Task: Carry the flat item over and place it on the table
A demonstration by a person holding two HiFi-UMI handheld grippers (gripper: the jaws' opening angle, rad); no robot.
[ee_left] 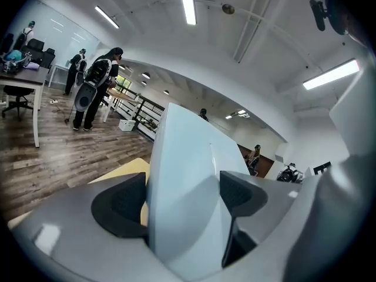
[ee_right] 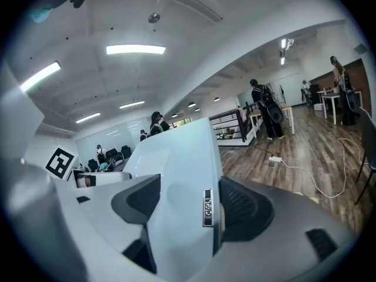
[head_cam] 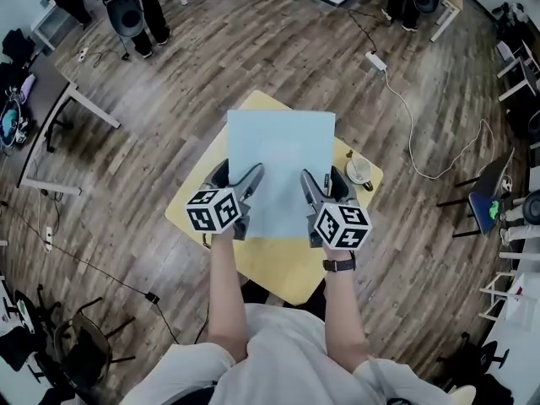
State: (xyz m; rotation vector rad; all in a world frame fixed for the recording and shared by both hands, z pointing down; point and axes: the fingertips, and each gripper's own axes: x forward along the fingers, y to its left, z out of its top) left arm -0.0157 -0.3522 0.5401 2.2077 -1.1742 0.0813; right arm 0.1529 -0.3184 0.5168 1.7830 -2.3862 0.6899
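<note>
A pale blue flat board (head_cam: 281, 169) is held level above a small yellow table (head_cam: 287, 264). My left gripper (head_cam: 250, 184) is shut on the board's near left edge, and my right gripper (head_cam: 309, 188) is shut on its near right edge. In the left gripper view the board (ee_left: 188, 181) stands on edge between the dark pads (ee_left: 120, 203). The right gripper view shows the board (ee_right: 179, 187) clamped the same way, with a small label on its rim. The board hides most of the tabletop.
A white cup on a saucer (head_cam: 359, 171) sits at the table's right corner beside the board. A power strip and white cable (head_cam: 405, 116) run over the wooden floor to the right. Desks, chairs and standing people (head_cam: 139, 11) ring the room.
</note>
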